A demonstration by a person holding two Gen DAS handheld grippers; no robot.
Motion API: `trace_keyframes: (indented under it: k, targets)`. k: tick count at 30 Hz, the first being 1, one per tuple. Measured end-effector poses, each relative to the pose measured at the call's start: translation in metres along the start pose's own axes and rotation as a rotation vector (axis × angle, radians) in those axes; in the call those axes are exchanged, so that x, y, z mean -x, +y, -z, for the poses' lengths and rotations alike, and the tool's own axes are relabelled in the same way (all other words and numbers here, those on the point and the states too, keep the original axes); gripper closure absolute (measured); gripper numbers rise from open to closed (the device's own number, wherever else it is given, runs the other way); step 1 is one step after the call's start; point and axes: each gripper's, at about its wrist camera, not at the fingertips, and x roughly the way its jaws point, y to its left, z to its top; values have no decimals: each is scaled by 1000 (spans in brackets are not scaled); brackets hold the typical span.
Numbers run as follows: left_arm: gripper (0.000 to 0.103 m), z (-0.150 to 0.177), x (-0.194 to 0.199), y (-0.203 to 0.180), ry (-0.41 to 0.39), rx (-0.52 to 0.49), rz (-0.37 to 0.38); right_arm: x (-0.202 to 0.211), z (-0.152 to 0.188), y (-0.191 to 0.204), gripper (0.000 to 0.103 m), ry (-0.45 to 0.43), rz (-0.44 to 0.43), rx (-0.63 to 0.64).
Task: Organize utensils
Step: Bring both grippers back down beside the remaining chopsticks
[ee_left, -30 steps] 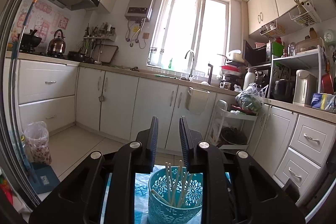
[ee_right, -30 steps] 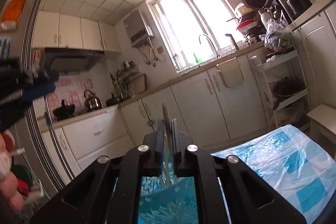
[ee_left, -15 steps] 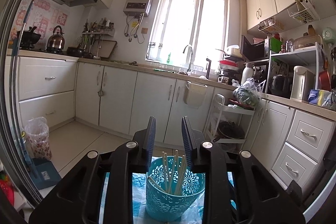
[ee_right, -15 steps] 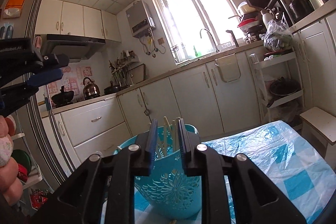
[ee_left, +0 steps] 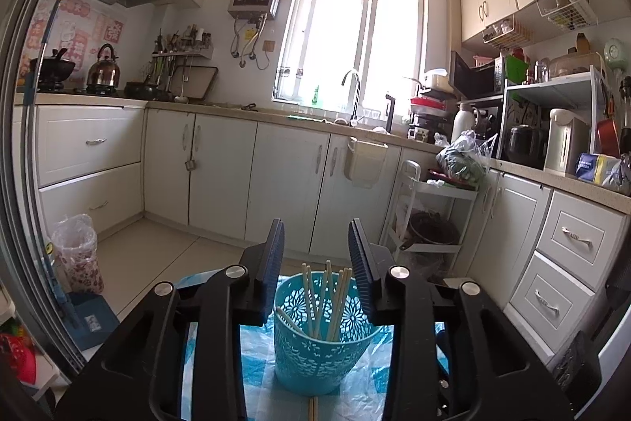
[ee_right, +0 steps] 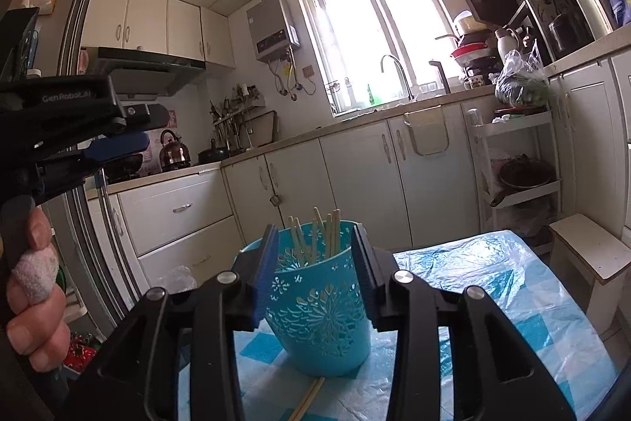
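Observation:
A teal lattice basket (ee_left: 315,346) stands on the table's blue-and-white plastic cover (ee_right: 493,294), with several pale chopsticks (ee_left: 325,296) upright in it. One loose chopstick (ee_right: 309,397) lies on the cover at the basket's (ee_right: 319,310) foot. My left gripper (ee_left: 317,249) hovers just before and above the basket, its jaws opening with nothing between them. My right gripper (ee_right: 315,243) faces the basket from close by, jaws opening too, its pads not pressing on anything. In the right wrist view the left gripper's body (ee_right: 79,129) and the hand (ee_right: 31,302) holding it show at the left edge.
White kitchen cabinets (ee_left: 284,180) run along the walls beyond the table. A white trolley rack (ee_left: 430,216) stands at the right, a low white stool (ee_right: 587,255) beside the table, and a bagged bin (ee_left: 77,251) on the floor at the left.
My right gripper was shut on an upright chopstick; it has let go, opened and drawn back, and the basket now shows whole. My left jaws have widened.

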Motion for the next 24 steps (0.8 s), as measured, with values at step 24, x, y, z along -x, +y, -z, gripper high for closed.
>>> trace_keyframes:
  k: [24]
  targets:
    - [47, 25, 11, 7, 113, -30, -36, 37, 14, -3, 34, 107, 62, 74]
